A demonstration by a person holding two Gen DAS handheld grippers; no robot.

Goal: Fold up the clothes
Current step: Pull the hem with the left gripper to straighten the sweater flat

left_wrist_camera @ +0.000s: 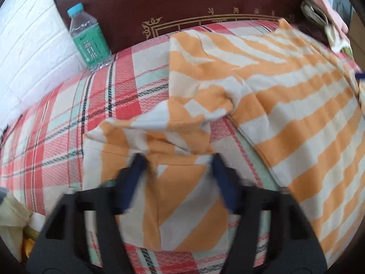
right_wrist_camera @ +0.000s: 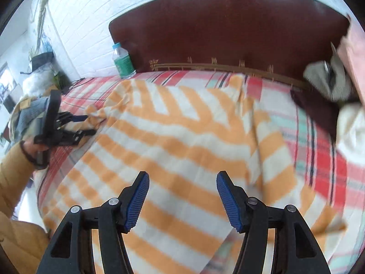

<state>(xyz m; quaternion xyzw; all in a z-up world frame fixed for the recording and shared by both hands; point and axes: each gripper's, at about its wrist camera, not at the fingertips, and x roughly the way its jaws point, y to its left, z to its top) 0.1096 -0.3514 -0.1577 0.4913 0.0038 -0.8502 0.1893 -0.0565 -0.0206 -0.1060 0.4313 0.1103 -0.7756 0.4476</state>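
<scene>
An orange-and-white striped shirt [left_wrist_camera: 285, 114] [right_wrist_camera: 171, 137] lies spread on the plaid bedsheet [left_wrist_camera: 57, 141]. Its left sleeve [left_wrist_camera: 173, 201] is crumpled toward me in the left wrist view. My left gripper [left_wrist_camera: 178, 169] stands over that sleeve with its blue-padded fingers [left_wrist_camera: 131, 182] apart and the cloth lying between them, not pinched. In the right wrist view the left gripper [right_wrist_camera: 90, 124] sits at the sleeve's end, held by a hand in a mustard-yellow sleeve [right_wrist_camera: 13, 171]. My right gripper [right_wrist_camera: 182, 182] hovers open over the shirt's body with nothing gripped.
A water bottle with a teal label [left_wrist_camera: 90, 38] [right_wrist_camera: 123, 61] stands at the bed's far left corner against the dark red headboard [left_wrist_camera: 182, 4] [right_wrist_camera: 228, 29]. Other garments [right_wrist_camera: 330, 80] are piled at the far right. A white brick wall [left_wrist_camera: 27, 45] runs along the left.
</scene>
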